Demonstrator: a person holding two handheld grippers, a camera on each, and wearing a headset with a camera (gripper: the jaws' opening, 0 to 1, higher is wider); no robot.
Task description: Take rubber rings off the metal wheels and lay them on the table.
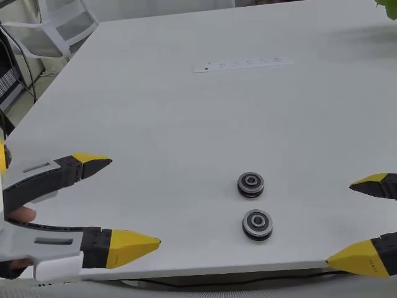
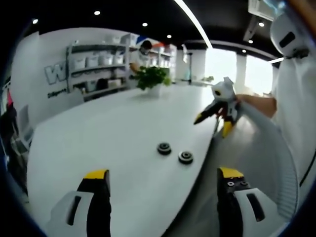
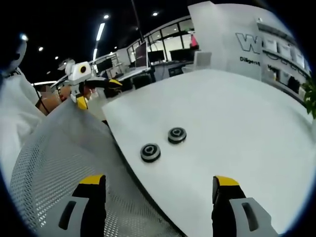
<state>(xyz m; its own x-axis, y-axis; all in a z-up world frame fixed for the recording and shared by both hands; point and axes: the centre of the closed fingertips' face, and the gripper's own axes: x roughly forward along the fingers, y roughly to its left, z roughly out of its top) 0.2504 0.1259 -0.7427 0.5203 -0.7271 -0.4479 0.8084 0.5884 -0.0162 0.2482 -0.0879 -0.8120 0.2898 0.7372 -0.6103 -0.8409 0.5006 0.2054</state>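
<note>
Two small metal wheels with black rubber rings lie flat near the table's front edge: the far wheel (image 1: 250,184) (image 2: 164,148) (image 3: 177,135) and the near wheel (image 1: 257,224) (image 2: 185,157) (image 3: 150,152). My left gripper (image 1: 127,202) (image 2: 163,180) (image 3: 96,91) is open at the left, well short of the wheels, with nothing between its yellow-tipped jaws. My right gripper (image 1: 363,220) (image 3: 159,186) (image 2: 212,121) is open at the right edge, also apart from the wheels and holding nothing.
The white table (image 1: 186,124) stretches far back, with a flat white strip (image 1: 242,64) lying across its middle. A potted plant (image 2: 152,79) stands at the far end. A mesh chair (image 1: 59,28) is at the back left. Shelves (image 2: 94,69) line the wall.
</note>
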